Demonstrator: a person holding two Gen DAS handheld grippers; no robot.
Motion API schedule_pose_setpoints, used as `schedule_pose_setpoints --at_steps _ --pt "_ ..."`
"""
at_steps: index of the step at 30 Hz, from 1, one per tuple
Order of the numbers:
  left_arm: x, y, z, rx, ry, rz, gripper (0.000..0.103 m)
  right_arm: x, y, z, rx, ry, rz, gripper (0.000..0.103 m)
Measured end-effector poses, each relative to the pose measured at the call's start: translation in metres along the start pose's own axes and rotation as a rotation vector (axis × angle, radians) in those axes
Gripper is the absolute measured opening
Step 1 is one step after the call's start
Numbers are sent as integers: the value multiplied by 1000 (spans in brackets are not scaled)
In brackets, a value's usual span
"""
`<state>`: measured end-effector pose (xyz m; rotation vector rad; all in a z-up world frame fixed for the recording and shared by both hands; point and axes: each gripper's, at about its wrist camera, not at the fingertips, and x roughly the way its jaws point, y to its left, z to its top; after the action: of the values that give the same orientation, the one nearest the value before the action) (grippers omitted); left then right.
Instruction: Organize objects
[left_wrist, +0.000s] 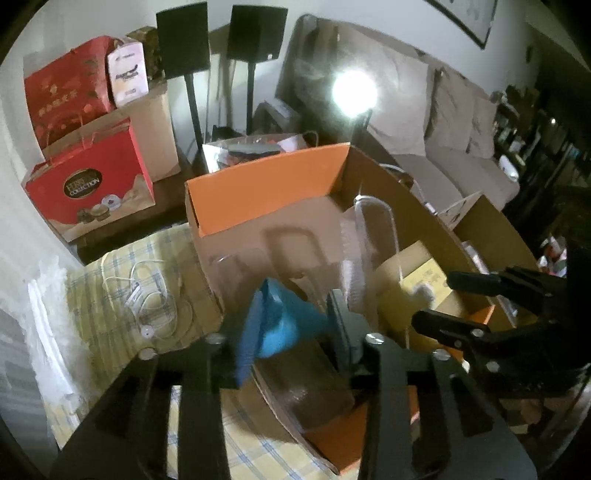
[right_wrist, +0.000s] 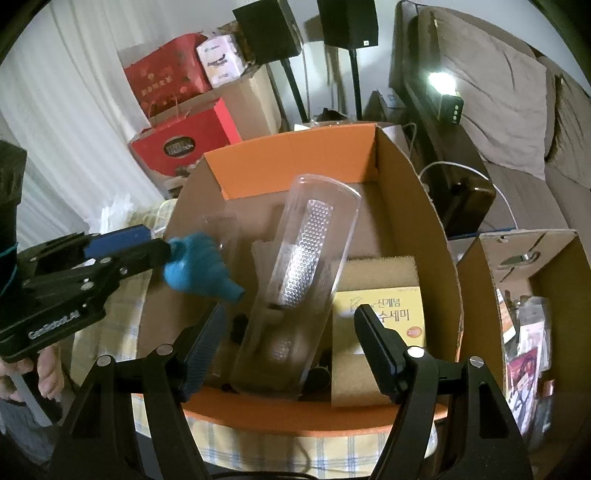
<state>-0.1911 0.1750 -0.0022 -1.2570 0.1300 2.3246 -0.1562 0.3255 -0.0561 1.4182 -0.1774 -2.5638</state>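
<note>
An open cardboard box with orange flaps stands on a checked cloth. Inside it a clear plastic pack with a metal grater leans on end, beside a yellow packet. My left gripper is shut on a blue funnel-shaped object, held over the box's left side. My right gripper is open over the box's near edge, with the clear pack in line between its fingers but not touched.
Red gift boxes and two black speakers on stands stand behind. A white cable lies on the cloth to the left. A second cardboard box of oddments is at right, near a sofa and a bright lamp.
</note>
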Motion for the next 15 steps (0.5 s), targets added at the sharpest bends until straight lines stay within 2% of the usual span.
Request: schedule_pose_setpoints --at_steps 1,6,10,13,15 --pt "-3 1 0 -4 -6 0 38 -2 1 0 0 -4 0 74" --pt "-21 8 -1 -38 -51 13 65 -7 3 0 1 -12 -1 77" --pt "-34 20 -4 -74 -72 14 74 -10 9 0 -9 -12 9 79" --pt "-44 30 -9 -96 -91 43 78 -12 16 0 -22 -14 17 81" --pt "-49 37 -15 -107 -101 64 86 -12 21 0 -33 -15 19 82"
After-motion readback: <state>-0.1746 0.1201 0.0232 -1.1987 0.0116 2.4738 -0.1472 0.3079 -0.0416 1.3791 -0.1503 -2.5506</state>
